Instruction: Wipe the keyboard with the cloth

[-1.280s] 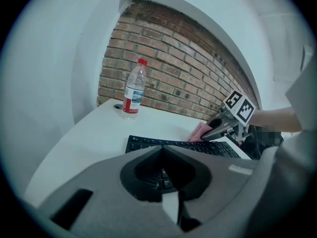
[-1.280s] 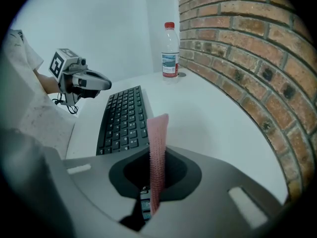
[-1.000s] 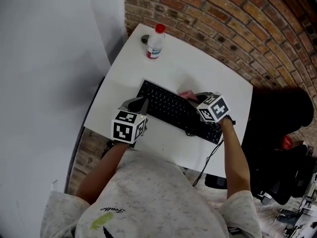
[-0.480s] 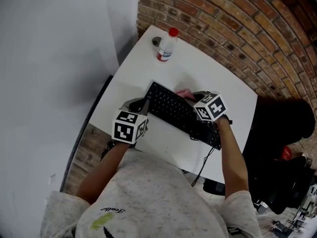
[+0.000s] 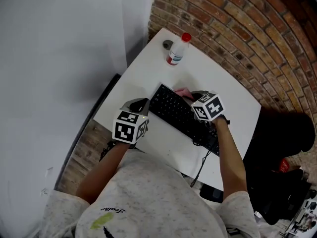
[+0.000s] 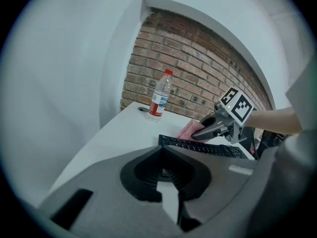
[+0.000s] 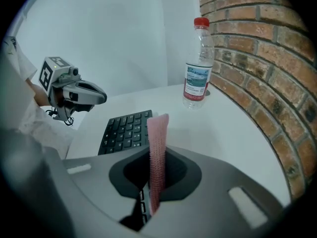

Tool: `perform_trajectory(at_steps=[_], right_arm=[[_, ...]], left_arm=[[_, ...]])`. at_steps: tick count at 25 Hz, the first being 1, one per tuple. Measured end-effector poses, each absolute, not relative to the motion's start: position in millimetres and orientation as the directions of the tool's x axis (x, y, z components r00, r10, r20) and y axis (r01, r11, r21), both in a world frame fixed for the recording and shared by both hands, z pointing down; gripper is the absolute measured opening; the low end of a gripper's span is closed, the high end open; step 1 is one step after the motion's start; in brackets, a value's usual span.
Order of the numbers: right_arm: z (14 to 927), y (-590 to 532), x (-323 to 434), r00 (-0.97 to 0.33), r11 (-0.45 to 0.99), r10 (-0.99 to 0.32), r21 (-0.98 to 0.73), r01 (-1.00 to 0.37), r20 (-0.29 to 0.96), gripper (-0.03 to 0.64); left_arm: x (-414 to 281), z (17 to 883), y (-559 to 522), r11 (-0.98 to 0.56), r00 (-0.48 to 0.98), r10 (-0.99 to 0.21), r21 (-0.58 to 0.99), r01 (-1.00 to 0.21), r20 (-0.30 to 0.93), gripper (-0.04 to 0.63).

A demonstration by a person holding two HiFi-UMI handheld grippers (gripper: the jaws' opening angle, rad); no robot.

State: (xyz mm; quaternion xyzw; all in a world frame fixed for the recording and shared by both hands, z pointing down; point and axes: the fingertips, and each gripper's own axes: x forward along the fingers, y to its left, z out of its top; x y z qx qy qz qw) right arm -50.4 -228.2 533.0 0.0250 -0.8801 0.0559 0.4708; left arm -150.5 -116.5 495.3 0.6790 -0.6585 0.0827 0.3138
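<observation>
A black keyboard [image 5: 182, 116] lies slantwise on the white table [image 5: 218, 81]. My right gripper [image 5: 190, 95] is shut on a pink cloth [image 5: 183, 92], which it holds over the keyboard's far edge near its left half. In the right gripper view the cloth [image 7: 158, 148] stands on edge between the jaws of the right gripper [image 7: 157, 155], above the keys [image 7: 124, 130]. My left gripper [image 5: 140, 104] hovers just off the keyboard's left end, shut with nothing in it. In the left gripper view the left gripper [image 6: 161, 150] faces the keyboard [image 6: 208, 147] and the cloth [image 6: 187, 130].
A clear water bottle with a red cap [image 5: 178, 50] stands at the table's far corner beside a small round hole [image 5: 168, 44]. The brick wall [image 5: 257, 38] runs behind the table. The keyboard's cable [image 5: 202, 163] hangs over the near edge. Dark furniture [image 5: 287, 133] stands to the right.
The right gripper has carried the cloth along the keyboard toward its left end. The head view has shifted, so the table sits further right in the picture.
</observation>
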Motion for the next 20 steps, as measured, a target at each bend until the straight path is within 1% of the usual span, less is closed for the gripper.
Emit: perform_trajectory(at_steps=[9, 16, 20], right_arm=[[535.6, -224.9, -85.8, -0.564, 0.998, 0.020, -0.051, -0.040, 0.826, 0.023], [535.9, -224.2, -114.2, -0.563, 1.000, 0.014, 0.001, 0.027, 0.826, 0.023], [534.9, -220.8, -128.6, -0.554, 0.994, 0.019, 0.043, 0.099, 0.832, 0.022]], left_arm=[[-171.2, 498.8, -100.5, 0.127, 0.059, -0.848, 0.311, -0.942, 0.527, -0.008], [-184.3, 497.4, -86.3, 0.177, 0.011, -0.850, 0.304, -0.936, 0.527, -0.008], [-190.0, 498.4, -77.8, 0.205, -0.012, -0.849, 0.308, -0.929, 0.528, -0.008]])
